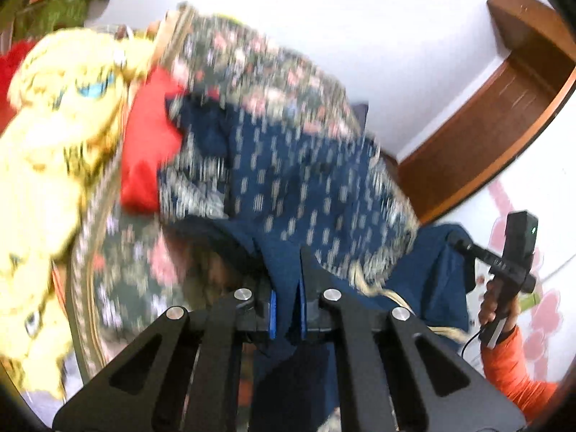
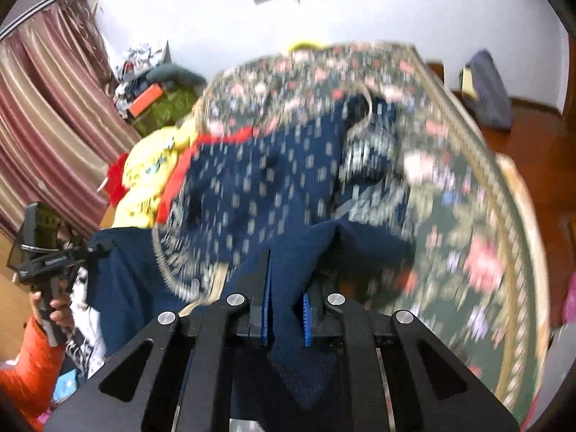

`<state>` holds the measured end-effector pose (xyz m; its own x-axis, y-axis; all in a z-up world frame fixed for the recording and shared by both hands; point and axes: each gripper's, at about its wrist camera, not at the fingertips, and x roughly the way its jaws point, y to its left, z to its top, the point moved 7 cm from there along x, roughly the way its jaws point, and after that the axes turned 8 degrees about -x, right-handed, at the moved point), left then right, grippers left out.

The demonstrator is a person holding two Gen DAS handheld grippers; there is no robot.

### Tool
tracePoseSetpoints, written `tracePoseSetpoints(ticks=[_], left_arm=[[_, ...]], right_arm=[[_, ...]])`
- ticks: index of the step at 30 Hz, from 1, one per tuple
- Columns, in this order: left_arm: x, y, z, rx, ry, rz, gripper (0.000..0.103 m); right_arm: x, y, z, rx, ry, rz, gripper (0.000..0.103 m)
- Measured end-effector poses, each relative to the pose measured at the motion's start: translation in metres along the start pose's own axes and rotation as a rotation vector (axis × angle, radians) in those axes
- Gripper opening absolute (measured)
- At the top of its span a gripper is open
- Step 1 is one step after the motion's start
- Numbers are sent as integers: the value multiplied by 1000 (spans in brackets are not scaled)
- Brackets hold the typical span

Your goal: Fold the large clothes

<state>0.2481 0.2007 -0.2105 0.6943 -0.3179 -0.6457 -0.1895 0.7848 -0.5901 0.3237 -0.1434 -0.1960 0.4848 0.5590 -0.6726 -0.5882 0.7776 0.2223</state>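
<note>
A large navy garment with pale dash print and a patterned border (image 1: 288, 180) hangs stretched over the floral bedspread (image 1: 252, 61); it also shows in the right wrist view (image 2: 266, 187). My left gripper (image 1: 288, 288) is shut on a plain navy edge of it. My right gripper (image 2: 284, 288) is shut on another navy edge. Each gripper shows in the other's view, the right one (image 1: 457, 243) and the left one (image 2: 100, 248), both with cloth at the tips. Both views are blurred by motion.
A yellow printed cloth (image 1: 54, 151) and a red cloth (image 1: 151, 136) lie on the bed beside the garment. A brown wooden floor (image 1: 504, 115) lies beyond. Pink striped curtains (image 2: 46, 115) and a cluttered pile (image 2: 154, 97) stand at the left. A purple bag (image 2: 486, 86) sits on the floor.
</note>
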Motion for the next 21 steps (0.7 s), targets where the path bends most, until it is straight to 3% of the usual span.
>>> tracePoseSetpoints(ticks=[4,9,13,16,21], left_arm=[[5,3,62,-24,-102,26,8],[55,42,119,-178,-116,110,8],[115,69,131,-153,-52,254,8],[154,88,122,-114,16,332,10],[175,110,109,-120,73,297,13]], right_arm=[[14,-24,46,21,-49,-47,11],[59,-57,91,99,-51,-81,11],[122,-74,98,71,55,-162,12],[152,-87,87,73,129,-171,12],[155,-99,74,76,121,-118,12]])
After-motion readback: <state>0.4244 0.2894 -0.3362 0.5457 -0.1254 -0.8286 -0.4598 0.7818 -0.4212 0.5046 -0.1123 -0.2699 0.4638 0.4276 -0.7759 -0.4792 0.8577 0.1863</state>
